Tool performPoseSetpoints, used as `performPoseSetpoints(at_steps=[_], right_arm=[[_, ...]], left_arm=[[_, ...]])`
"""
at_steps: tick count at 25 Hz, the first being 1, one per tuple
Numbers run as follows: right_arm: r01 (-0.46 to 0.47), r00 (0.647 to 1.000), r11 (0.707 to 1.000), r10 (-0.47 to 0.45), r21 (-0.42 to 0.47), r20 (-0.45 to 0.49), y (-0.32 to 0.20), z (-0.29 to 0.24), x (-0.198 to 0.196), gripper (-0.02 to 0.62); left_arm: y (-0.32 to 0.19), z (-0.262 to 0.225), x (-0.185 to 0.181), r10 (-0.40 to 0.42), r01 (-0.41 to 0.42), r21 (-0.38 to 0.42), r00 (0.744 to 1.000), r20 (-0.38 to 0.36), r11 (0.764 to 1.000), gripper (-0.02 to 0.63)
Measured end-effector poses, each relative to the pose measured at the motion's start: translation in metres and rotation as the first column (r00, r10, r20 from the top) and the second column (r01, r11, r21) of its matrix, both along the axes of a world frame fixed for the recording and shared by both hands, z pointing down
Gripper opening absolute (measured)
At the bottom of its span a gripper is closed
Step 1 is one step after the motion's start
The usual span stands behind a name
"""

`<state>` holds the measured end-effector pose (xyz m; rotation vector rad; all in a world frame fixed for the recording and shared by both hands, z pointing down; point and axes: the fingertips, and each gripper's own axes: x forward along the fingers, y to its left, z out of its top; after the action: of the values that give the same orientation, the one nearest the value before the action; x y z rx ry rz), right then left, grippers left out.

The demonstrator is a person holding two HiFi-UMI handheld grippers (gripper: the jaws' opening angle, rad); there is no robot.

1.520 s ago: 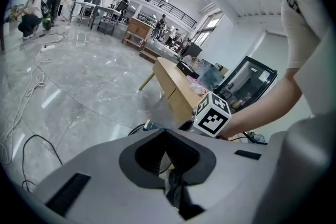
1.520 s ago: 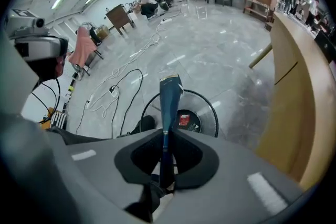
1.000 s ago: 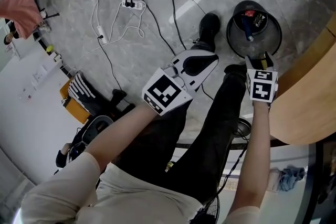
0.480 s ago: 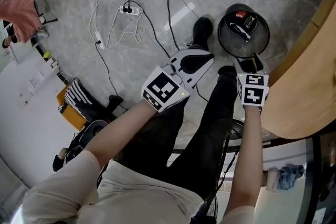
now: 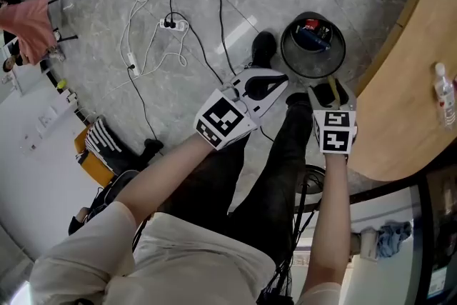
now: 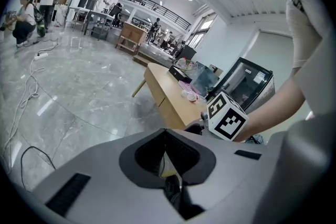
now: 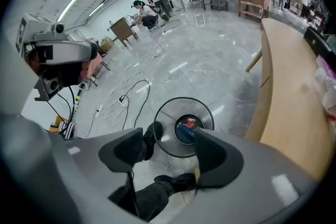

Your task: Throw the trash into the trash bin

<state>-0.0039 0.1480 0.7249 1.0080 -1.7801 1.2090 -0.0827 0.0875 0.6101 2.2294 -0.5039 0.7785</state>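
A round black trash bin (image 5: pixel 288 56) stands on the grey floor by the wooden table. Red and blue trash (image 5: pixel 313 35) lies at its bottom. My right gripper (image 5: pixel 330 92) hangs just on the near side of the bin, well above it, open and empty. In the right gripper view the bin (image 7: pixel 164 135) and the trash (image 7: pixel 187 128) show between the spread jaws of the right gripper (image 7: pixel 169 150). My left gripper (image 5: pixel 258 86) is to the bin's left, over the person's shoe, its jaws shut. The left gripper (image 6: pixel 167 159) shows its pads meeting with nothing clearly held.
A wooden table (image 5: pixel 407 89) runs along the right, with a clear bottle (image 5: pixel 444 93) on it. Black and white cables with a power strip (image 5: pixel 173 25) lie on the floor to the left. The person's shoe (image 5: pixel 263 48) is beside the bin. People stand far off.
Both grippers have risen away from the bin, which now looks smaller and farther. More of the table and the bottle have come into view. The right jaws have stayed open.
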Motion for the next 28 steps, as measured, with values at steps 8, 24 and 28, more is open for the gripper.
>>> performPoseSetpoints(at_steps=[8, 24, 28], right_arm=[[0.012, 1.000, 0.997, -0.010, 0.075, -0.023, -0.008, -0.034, 0.058, 0.321], [0.016, 0.995, 0.988, -0.001, 0.152, -0.099, -0.014, -0.066, 0.192, 0.368], [0.007, 0.991, 0.986, 0.015, 0.164, -0.130, -0.015, -0.074, 0.234, 0.368]], left_arm=[[-0.001, -0.020, 0.046, 0.025, -0.024, 0.013, 0.999, -0.028, 1.000, 0.006], [0.007, -0.037, 0.144, 0.139, -0.137, 0.029, 0.987, -0.074, 0.990, 0.006], [0.008, -0.038, 0.163, 0.159, -0.157, 0.031, 0.984, -0.079, 0.987, 0.006]])
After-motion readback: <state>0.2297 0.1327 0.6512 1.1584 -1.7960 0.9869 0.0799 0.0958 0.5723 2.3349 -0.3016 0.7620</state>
